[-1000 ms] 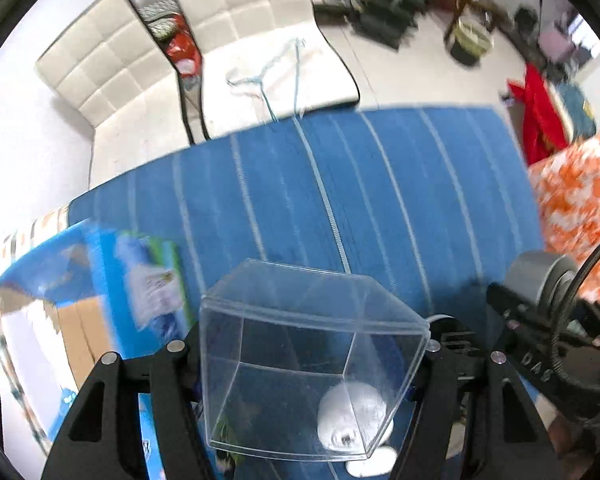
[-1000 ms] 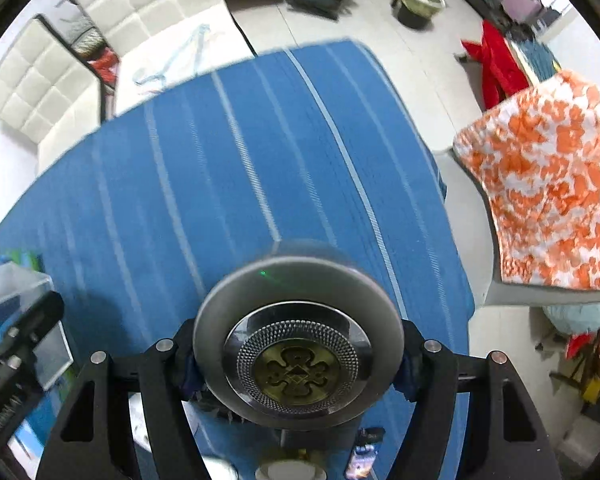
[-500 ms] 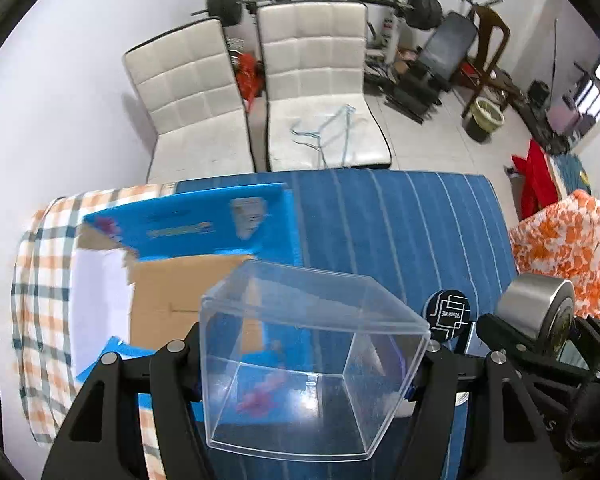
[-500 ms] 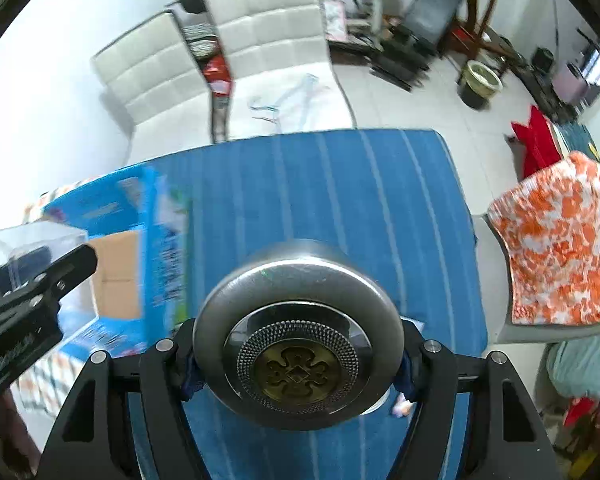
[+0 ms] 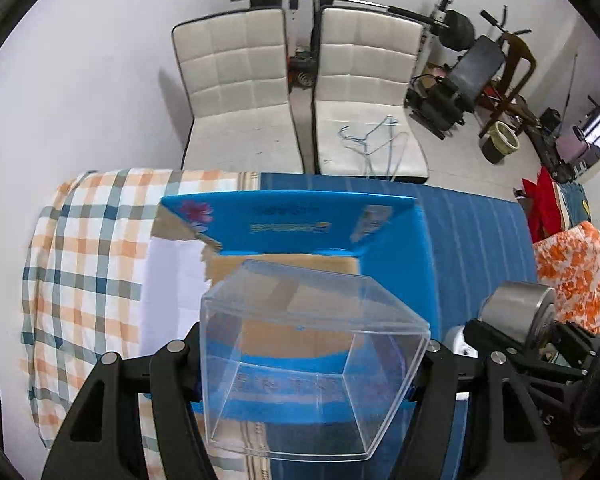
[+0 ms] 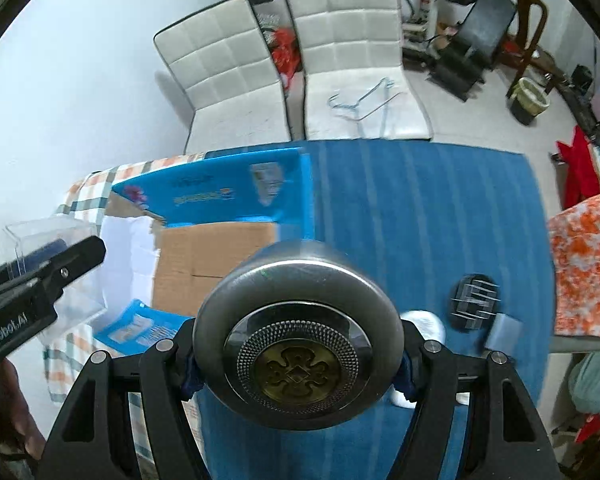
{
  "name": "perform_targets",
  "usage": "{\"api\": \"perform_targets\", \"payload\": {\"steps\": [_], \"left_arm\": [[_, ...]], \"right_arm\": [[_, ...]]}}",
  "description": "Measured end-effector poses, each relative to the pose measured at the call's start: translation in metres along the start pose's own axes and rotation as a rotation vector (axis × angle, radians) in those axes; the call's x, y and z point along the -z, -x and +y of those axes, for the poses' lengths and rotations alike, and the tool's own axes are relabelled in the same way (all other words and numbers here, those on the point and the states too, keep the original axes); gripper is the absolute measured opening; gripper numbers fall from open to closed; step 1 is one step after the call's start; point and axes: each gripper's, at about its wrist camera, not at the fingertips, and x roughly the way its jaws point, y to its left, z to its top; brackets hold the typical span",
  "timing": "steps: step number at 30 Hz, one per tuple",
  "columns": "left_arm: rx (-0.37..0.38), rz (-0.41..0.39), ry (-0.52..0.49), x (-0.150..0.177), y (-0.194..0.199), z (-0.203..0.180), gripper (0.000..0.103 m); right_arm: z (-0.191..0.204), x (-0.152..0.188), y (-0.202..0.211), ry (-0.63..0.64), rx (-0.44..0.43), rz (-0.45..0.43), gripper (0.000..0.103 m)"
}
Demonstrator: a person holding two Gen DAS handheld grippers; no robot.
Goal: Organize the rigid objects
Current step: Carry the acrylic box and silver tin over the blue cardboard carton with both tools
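We've swung left over the last second: the open blue cardboard box, only at the frame's edge a second ago, now sits right under both grippers, so drop-off looks close. Our left gripper is clamped on the clear square plastic container, held aloft over the box's brown floor. Our right gripper grips the round silver metal tin just beside, above the blue striped tablecloth, both pointing forward and down.
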Motion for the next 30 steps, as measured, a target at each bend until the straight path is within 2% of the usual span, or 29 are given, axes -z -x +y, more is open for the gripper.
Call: {"api": "perform_targets", "payload": {"steps": [7,12,18,23,27,30], "left_arm": [[0.005,0.080,0.024,-0.010,-0.049,0.040,0.064],[0.029,0.169,0.049,-0.011,-0.098,0.062,0.064],[0.048,0.251,0.066,-0.009,-0.138,0.071,0.064],[0.059,0.283,0.066,-0.003,-0.155,0.069,0.064],[0.082,0.297,0.084,0.000,-0.156,0.070,0.064],[0.096,0.299,0.116,0.000,-0.155,0.079,0.064]], "right_arm": [[0.045,-0.041,-0.095,-0.025,-0.017,0.118,0.073],[0.064,-0.055,-0.162,-0.040,0.002,0.210,0.073],[0.074,-0.060,-0.224,-0.062,0.038,0.257,0.073],[0.077,-0.062,-0.254,-0.049,0.064,0.293,0.073],[0.079,-0.060,-0.261,-0.049,0.043,0.339,0.074],[0.079,-0.060,-0.257,-0.057,0.048,0.339,0.082]]}}
